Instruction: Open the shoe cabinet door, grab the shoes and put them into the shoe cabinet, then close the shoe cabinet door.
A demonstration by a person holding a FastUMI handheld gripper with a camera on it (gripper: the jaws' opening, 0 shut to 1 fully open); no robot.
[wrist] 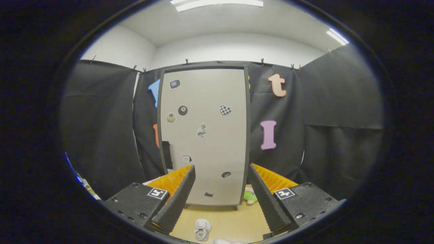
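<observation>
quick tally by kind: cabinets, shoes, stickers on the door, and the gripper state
shoe cabinet: 1, door shut
white shoes: 2, on the floor between the fingers, one only partly in view
stickers on the door: 9
gripper: 1, open, holding nothing
total: 13

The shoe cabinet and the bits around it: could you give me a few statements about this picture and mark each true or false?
1. The shoe cabinet door is shut. True.
2. The fingers are clamped on a shoe. False: they stand open with nothing between them.
3. A dark handle sits at the door's left edge. True.
4. The door is plain and bare. False: several small stickers dot it.
5. A small white shoe lies on the floor between the fingers, in front of the cabinet. True.
6. The green thing sits on top of the cabinet. False: it lies on the floor by the cabinet's lower right corner.
</observation>
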